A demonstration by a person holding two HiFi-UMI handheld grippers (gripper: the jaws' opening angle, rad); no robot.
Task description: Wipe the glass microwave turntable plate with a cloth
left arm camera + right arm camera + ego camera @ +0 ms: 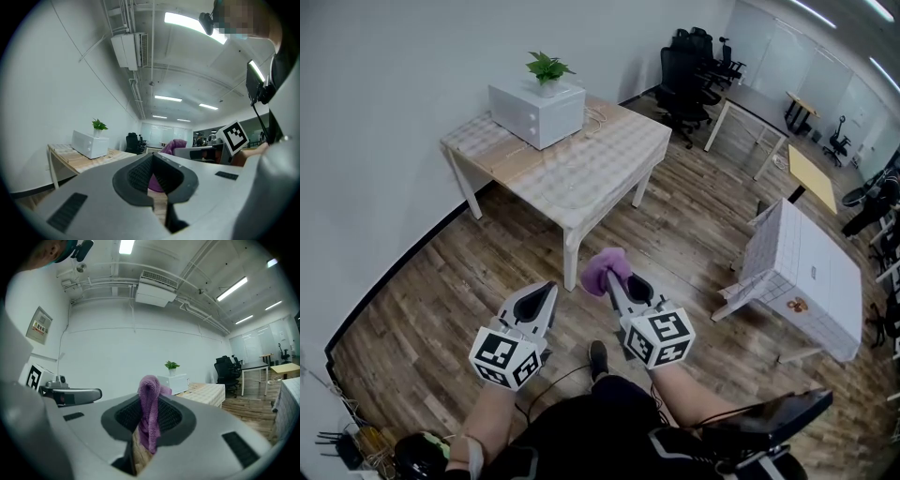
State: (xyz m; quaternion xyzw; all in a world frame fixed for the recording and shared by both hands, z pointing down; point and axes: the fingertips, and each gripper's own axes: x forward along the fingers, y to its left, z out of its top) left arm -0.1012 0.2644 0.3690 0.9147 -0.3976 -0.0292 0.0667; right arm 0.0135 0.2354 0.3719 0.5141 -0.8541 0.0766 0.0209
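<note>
The microwave [536, 114] stands on the table [628, 141]. The left gripper [550, 289] is pressed together, empty. A faint round shape, probably the glass plate [569, 178], lies on the tabletop. The right gripper [614, 285] pinches a purple cloth [606, 267], well apart from the plate.

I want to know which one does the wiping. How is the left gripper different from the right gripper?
The right gripper is shut on a purple cloth; the left gripper is shut on nothing. In the head view the left gripper leans rightward, the right gripper leftward. Both are grey and held over the wooden floor, short of the table.
</note>
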